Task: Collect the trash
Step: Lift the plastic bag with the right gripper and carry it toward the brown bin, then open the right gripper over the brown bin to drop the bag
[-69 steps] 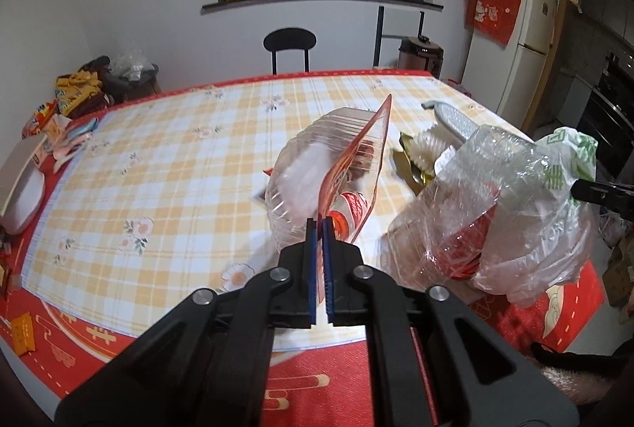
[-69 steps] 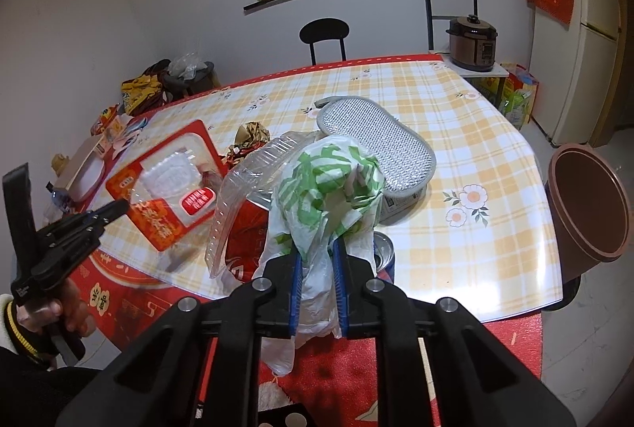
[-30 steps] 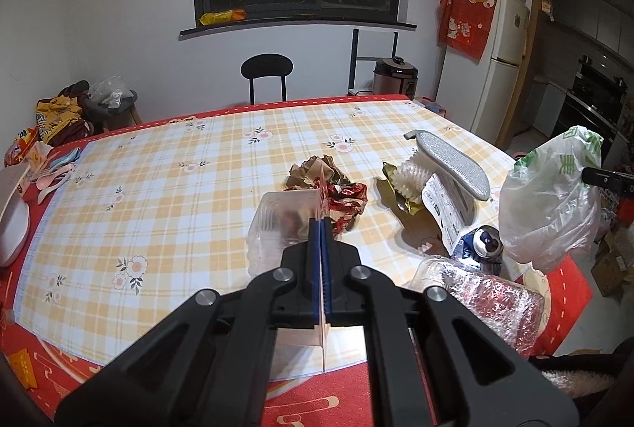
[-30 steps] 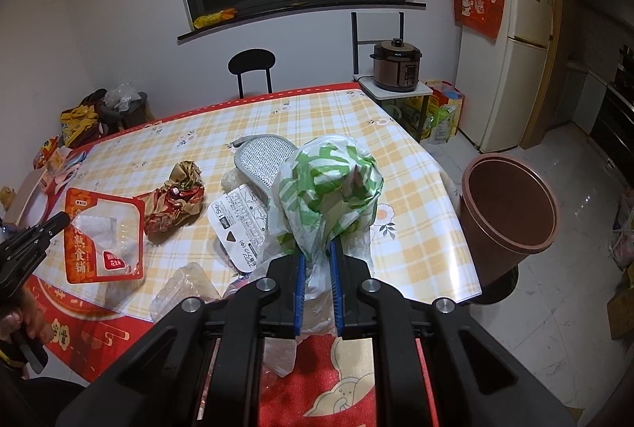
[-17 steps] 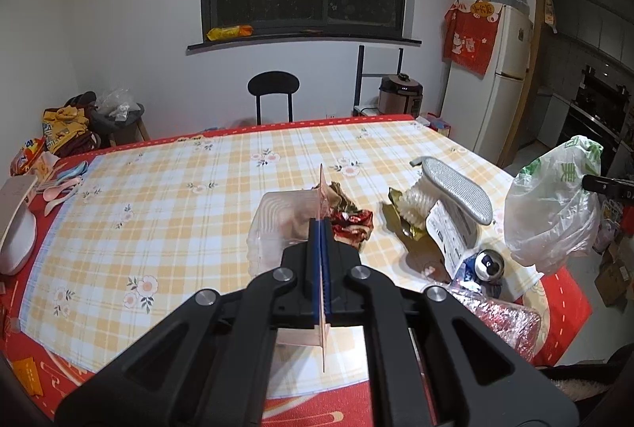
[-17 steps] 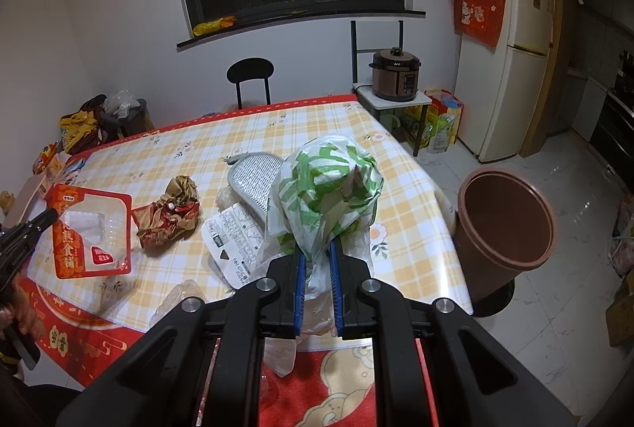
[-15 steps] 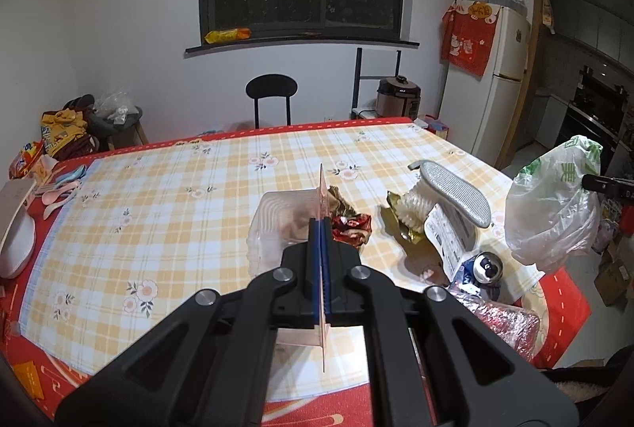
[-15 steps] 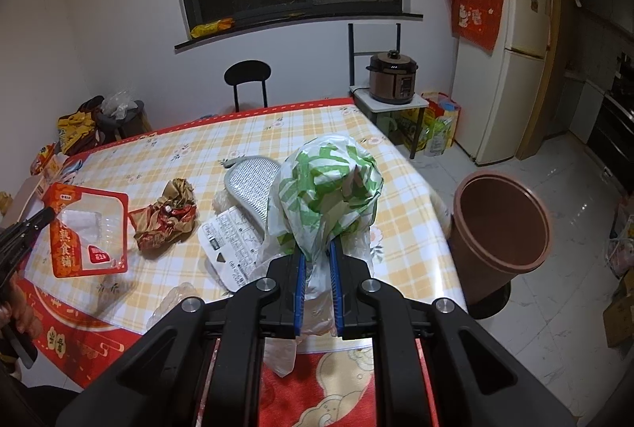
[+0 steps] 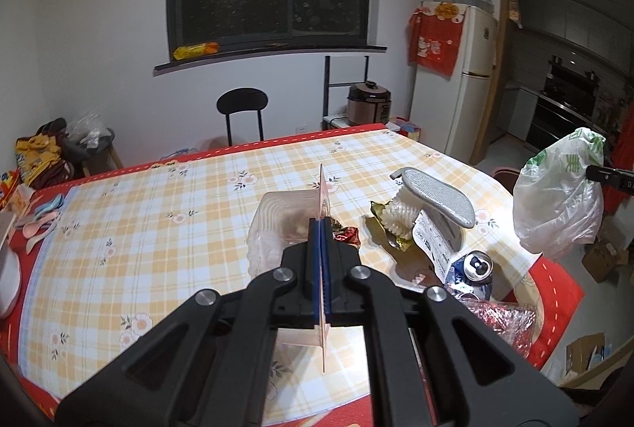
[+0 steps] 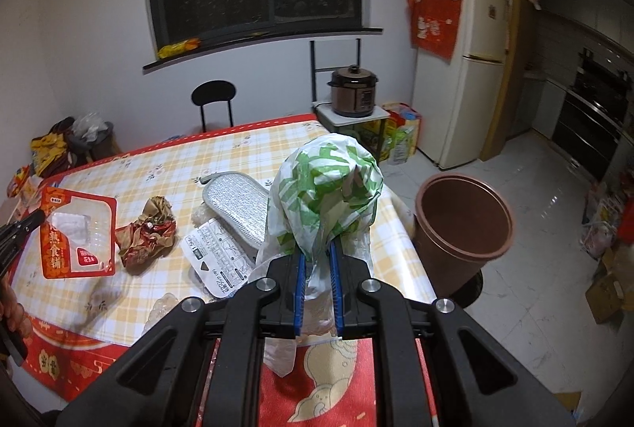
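both grippers share 1 build: the left gripper [image 9: 319, 228] and right gripper [image 10: 317, 252] have matte black angular plastic arms, 4 round silver screws each, and blue pads [image 10: 300, 268] lining the fingers. bare skin of the person's hand [image 10: 8, 304] shows.

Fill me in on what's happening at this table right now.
A person is clearing trash with two handheld grippers. The left gripper is shut on the edge of a red-and-clear food package, held up above the checked table. The right gripper is clamped on a green-and-white plastic bag off the table's corner, near a brown bin on the floor. A crumpled wrapper, a can and other litter remain on the table.
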The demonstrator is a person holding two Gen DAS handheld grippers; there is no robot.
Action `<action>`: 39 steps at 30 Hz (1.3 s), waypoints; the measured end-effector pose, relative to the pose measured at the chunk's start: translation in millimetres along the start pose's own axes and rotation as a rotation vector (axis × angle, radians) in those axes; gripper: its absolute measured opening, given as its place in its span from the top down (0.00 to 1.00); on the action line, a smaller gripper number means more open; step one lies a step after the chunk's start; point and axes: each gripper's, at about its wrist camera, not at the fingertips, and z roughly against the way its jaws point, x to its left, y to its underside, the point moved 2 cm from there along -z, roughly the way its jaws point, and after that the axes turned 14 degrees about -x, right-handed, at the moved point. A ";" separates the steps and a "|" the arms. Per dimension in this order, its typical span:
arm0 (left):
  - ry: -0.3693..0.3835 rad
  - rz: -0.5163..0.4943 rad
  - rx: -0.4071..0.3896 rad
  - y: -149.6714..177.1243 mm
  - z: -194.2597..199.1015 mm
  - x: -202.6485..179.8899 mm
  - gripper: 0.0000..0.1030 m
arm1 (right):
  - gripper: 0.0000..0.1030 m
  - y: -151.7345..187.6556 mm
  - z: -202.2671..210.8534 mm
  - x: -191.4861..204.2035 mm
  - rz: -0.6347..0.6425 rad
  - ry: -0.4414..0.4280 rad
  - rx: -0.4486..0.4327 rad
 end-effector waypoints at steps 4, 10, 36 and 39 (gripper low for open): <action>0.024 0.000 -0.004 -0.8 -0.4 2.4 0.95 | 0.88 2.9 11.5 -1.6 -0.010 0.029 -0.007; 0.055 -0.007 -0.018 -4.6 0.8 -1.3 0.95 | 0.88 5.2 20.6 -5.9 -0.013 0.055 -0.008; -0.161 0.003 -0.048 -64.3 -39.9 -184.2 0.95 | 0.88 -34.8 -123.5 -282.7 -0.039 0.081 -0.015; -0.164 0.037 -0.046 -75.1 -54.5 -218.5 0.95 | 0.88 -29.3 -155.8 -313.5 -0.058 0.073 0.031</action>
